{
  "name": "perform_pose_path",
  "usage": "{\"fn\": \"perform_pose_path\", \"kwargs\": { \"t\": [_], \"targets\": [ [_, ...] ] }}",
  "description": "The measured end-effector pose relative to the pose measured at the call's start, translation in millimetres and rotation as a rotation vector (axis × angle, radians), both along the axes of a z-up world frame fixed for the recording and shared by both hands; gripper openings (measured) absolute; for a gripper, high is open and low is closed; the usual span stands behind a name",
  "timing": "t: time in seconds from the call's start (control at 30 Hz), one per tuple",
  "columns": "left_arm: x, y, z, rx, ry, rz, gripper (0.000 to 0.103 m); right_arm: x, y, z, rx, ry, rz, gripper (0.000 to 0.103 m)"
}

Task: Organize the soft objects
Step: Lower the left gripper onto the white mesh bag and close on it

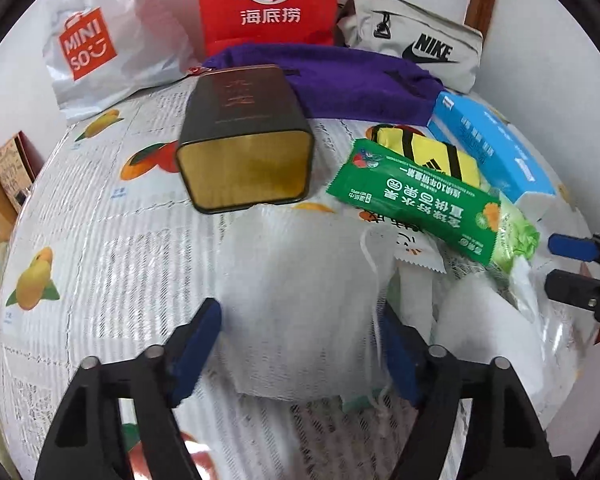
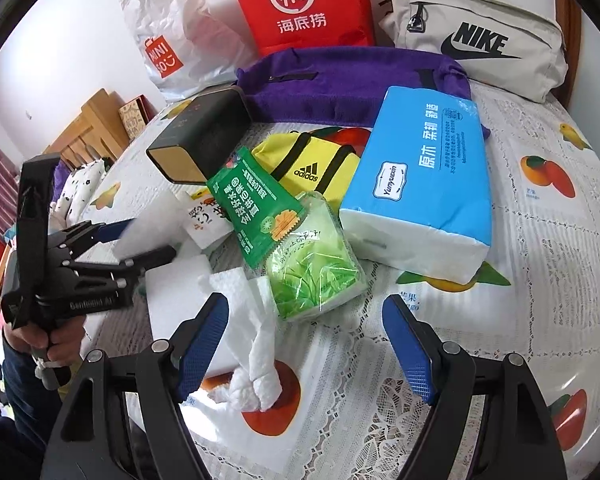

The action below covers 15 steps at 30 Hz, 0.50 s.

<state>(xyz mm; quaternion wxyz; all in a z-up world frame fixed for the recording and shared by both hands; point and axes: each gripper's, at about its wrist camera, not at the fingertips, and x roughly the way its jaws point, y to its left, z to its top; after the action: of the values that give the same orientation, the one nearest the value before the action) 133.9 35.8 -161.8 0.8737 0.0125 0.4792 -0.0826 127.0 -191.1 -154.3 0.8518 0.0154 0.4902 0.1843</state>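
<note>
My left gripper (image 1: 302,334) is spread wide around a soft white mesh-wrapped pack (image 1: 296,284) on the table; whether the pads touch it is unclear. It also shows in the right wrist view (image 2: 140,240) at the left. My right gripper (image 2: 306,344) is open, with a twisted white tissue (image 2: 256,364) lying between its fingers. Ahead lie a green wet-wipe packet (image 2: 256,208), a green-leaf tissue pack (image 2: 316,268), a blue tissue pack (image 2: 424,184), a yellow Adidas pouch (image 2: 312,164) and a purple bag (image 2: 340,80).
A dark tin box (image 1: 244,144) lies on its side on the fruit-print tablecloth (image 1: 100,248). Against the wall stand a white Miniso bag (image 1: 100,40), a red Hi bag (image 1: 268,0) and a grey Nike pouch (image 1: 416,52). Wooden furniture (image 2: 88,128) stands at the left.
</note>
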Motion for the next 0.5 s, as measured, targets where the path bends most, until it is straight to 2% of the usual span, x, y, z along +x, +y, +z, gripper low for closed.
{"fn": "perform_pose_path", "kwargs": {
  "t": [0.1,0.17,0.23,0.3,0.5],
  "targets": [
    [-5,16,5,-0.077,0.006,0.009,0.054,0,0,0,-0.001,0.0,0.001,0.079],
    [-9,21,8,-0.091,-0.004,0.011,0.05,1,1,-1,0.007,0.003,0.0,0.079],
    [-11,26,11,-0.097,-0.012,0.019,0.04,2,2,-2,0.006,0.006,0.004,0.079],
    [-14,31,14,-0.112,-0.016,0.025,0.037,1,4,-2,-0.001,0.005,0.01,0.079],
    [-23,36,28,-0.131,-0.051,0.015,0.037,1,9,0,-0.006,-0.001,0.026,0.079]
  ]
}}
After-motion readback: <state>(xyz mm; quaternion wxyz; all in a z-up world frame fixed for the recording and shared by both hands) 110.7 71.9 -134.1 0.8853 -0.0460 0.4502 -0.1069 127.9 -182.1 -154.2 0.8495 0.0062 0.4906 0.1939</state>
